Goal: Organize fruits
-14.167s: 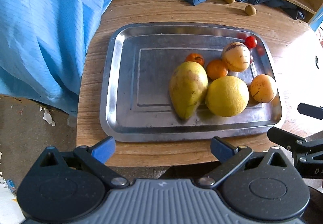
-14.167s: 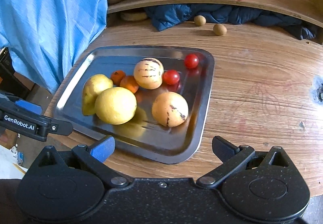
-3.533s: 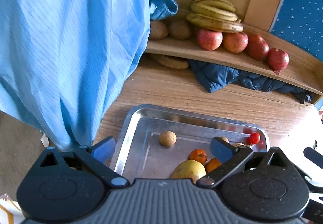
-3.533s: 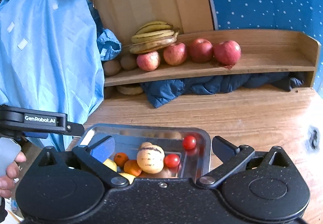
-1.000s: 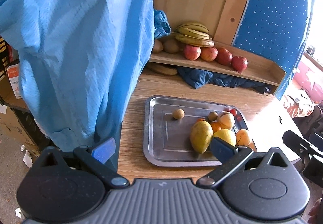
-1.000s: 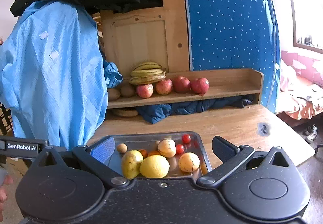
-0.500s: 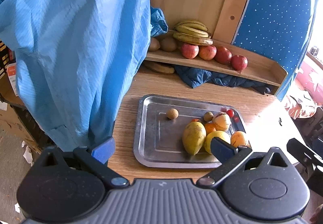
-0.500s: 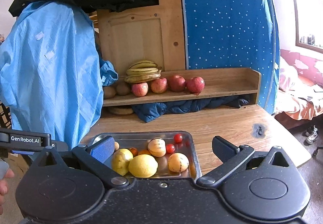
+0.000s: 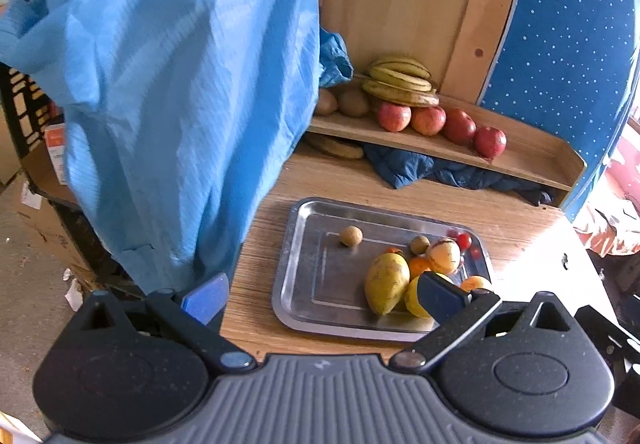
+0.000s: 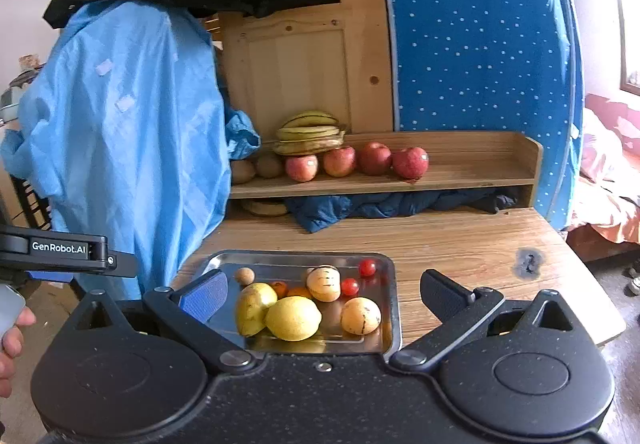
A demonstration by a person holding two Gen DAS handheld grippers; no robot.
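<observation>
Nearest in each wrist view are that gripper's own matte black, grainy housings; the left gripper (image 9: 322, 298) and the right gripper (image 10: 323, 294) both stand spread wide, holding nothing, well back from the wooden table (image 10: 460, 240); only the right view shows the left tool from the side, with fingers of a hand (image 10: 12, 340) at the frame's left edge. The shiny rectangular metal tray (image 9: 308, 244) lies near the table's front edge; toward its right end cluster a smooth yellow-green mango (image 9: 386, 282), a rounded lemon (image 10: 293, 318), a speckled orange-yellow fruit (image 10: 360, 316), a pale striped melon (image 10: 324, 283), small oranges (image 9: 420, 266) and glossy cherry tomatoes (image 10: 367, 267); a small brown round fruit (image 9: 351, 235) sits apart near the tray's far left corner; the left view alone shows a second brown one (image 9: 420, 243) beside the melon. Beyond, crumpled dark blue cloth (image 10: 360, 208) lies under a wooden shelf (image 10: 460, 176) along the table's far edge, carrying red apples (image 10: 376, 160) and bananas (image 10: 310, 134); a pale blue garment (image 9: 168, 92) hangs at the left.
</observation>
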